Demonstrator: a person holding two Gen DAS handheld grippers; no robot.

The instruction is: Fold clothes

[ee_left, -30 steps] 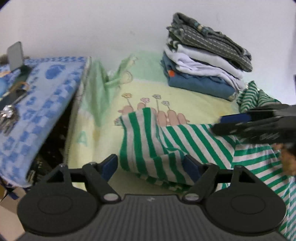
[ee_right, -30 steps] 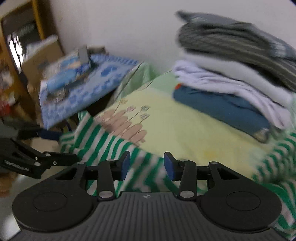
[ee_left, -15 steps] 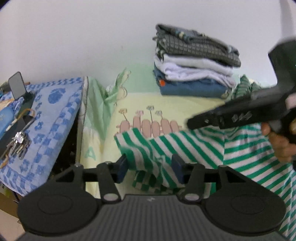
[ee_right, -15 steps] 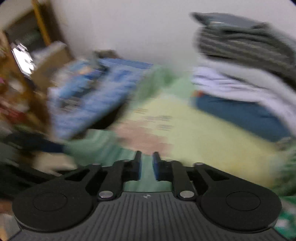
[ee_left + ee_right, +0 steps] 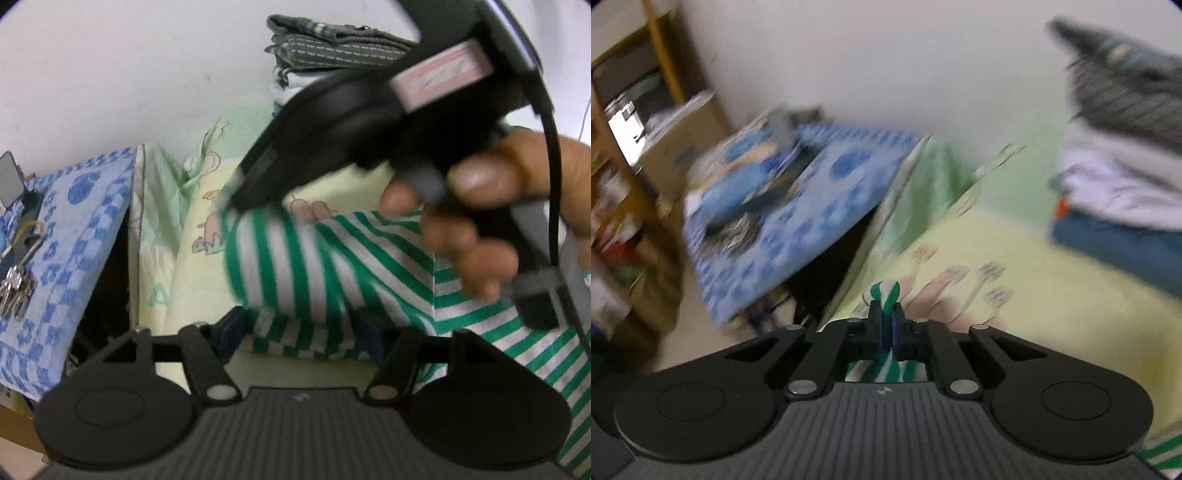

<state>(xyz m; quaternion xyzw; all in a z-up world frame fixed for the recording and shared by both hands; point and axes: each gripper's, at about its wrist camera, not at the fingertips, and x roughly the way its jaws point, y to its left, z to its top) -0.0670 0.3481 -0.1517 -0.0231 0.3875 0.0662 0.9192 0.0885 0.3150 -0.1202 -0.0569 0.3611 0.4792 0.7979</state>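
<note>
Two grippers are in view. Left gripper (image 5: pixel 301 328): jaws spread wide, a bunched fold of the green-and-white striped garment (image 5: pixel 332 266) lying between the blue pads without either pad visibly pressing it. Right gripper (image 5: pixel 885 321): jaws drawn together on a thin twisted fold of the same striped garment (image 5: pixel 884 295), which pokes out above the fingertips and shows again beneath them. In the left wrist view the right gripper (image 5: pixel 236 195) appears from the side, tilted downward, its tip at the upper edge of the striped cloth; one hand (image 5: pixel 480 218) wraps its handle.

One striped garment lies across the near part of the bed (image 5: pixel 354 184), spreading toward the right edge. The bed carries a pale yellow and green sheet with a printed cartoon pattern. One stack of folded clothes (image 5: pixel 332 51) stands at the far side of the bed against the white wall (image 5: pixel 129 74); in the right wrist view, four layers can be told, grey on top, two pale ones, blue at the bottom, the picture being blurred.

One side surface under a blue patterned cloth (image 5: pixel 74 229) stands beside the bed's left edge, bearing one bunch of keys (image 5: pixel 14 284).
</note>
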